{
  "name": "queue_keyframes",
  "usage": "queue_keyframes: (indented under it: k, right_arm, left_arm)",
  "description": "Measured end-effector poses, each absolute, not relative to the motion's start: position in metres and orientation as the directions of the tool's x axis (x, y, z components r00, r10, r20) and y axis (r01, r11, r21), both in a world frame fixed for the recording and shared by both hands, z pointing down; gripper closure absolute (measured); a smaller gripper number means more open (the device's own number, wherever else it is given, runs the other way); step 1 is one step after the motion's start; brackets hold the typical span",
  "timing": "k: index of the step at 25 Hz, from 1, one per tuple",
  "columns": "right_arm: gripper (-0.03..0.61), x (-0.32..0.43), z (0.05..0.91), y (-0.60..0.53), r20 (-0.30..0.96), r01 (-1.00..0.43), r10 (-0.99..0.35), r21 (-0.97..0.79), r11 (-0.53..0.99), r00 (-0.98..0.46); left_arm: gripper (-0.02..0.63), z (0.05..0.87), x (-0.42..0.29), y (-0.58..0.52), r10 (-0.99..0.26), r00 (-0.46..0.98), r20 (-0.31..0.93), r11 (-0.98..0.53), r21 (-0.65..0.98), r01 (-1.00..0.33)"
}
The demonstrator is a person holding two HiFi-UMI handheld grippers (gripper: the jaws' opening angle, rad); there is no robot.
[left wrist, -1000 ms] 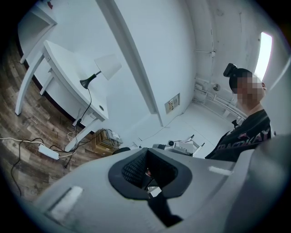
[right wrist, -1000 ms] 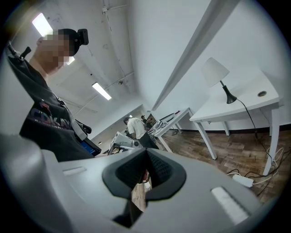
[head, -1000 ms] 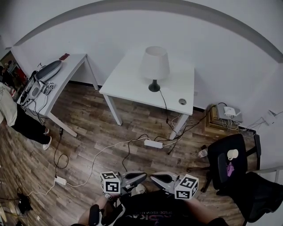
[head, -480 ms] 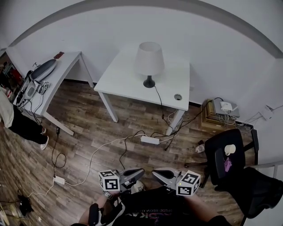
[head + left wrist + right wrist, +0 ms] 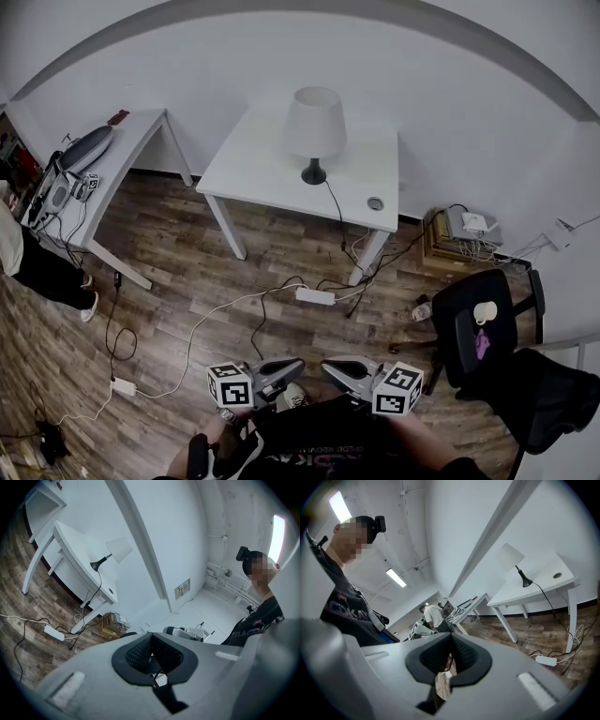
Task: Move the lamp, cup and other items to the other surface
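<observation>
A white-shaded lamp (image 5: 314, 131) on a black stem stands on a white table (image 5: 258, 164) near the far wall; its cord runs down to the floor. A white cup (image 5: 485, 312) rests on the seat of a black chair (image 5: 469, 342) at the right, with a small purple item beside it. My left gripper (image 5: 300, 362) and right gripper (image 5: 325, 364) sit close together near my body, far from the table, both shut and empty. The left gripper view shows the lamp (image 5: 117, 551) beyond shut jaws. The right gripper view shows the lamp (image 5: 512, 558) as well.
A second white desk (image 5: 131, 141) at the left carries a grey device and cables. A power strip (image 5: 314, 296) and loose cords lie on the wood floor. A box with a router (image 5: 466, 232) stands by the wall. A person (image 5: 23, 258) stands at the left edge.
The head view has shifted a little: table, lamp and chair now sit slightly further left and up. Both grippers stay shut in about the same place.
</observation>
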State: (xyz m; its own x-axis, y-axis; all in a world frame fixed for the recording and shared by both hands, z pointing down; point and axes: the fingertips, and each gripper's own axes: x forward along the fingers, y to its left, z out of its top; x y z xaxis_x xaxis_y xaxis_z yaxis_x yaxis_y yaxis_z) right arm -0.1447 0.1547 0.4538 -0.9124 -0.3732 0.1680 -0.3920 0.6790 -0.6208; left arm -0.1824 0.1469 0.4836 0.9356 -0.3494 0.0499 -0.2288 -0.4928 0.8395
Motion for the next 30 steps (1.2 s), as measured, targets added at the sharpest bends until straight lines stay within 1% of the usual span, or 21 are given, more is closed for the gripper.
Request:
queue_keyframes:
  k: [7, 11, 14, 21, 30]
  right_arm:
    - [0.574, -0.152, 0.451, 0.147, 0.16, -0.424, -0.42, -0.612, 0.668, -0.893]
    - [0.574, -0.151, 0.445, 0.135, 0.15, -0.446, -0.46, -0.621, 0.645, -0.875]
    - [0.574, -0.149, 0.441, 0.128, 0.148, -0.457, -0.475, -0.615, 0.643, -0.868]
    - [0.555, -0.154, 0.446, 0.1, 0.147, -0.445, -0.459, -0.613, 0.652, -0.876]
    - [0.532, -0.169, 0.448, 0.029, 0.15, -0.387, -0.375, -0.593, 0.707, -0.915]
  left_arm:
    - [0.618, 0.486, -0.202, 0.147, -0.359, 0.933, 0.02, -0.49, 0.847, -0.207]
    - [0.618, 0.478, -0.218, 0.139, -0.402, 0.915, -0.02, -0.453, 0.873, -0.18]
    - [0.618, 0.477, -0.226, 0.134, -0.43, 0.902, -0.023, -0.45, 0.872, -0.192]
    - [0.618, 0.479, -0.243, 0.126, -0.489, 0.872, 0.001, -0.425, 0.873, -0.239]
    - [0.618, 0.476, -0.283, 0.095, -0.649, 0.76, 0.027, -0.366, 0.865, -0.343]
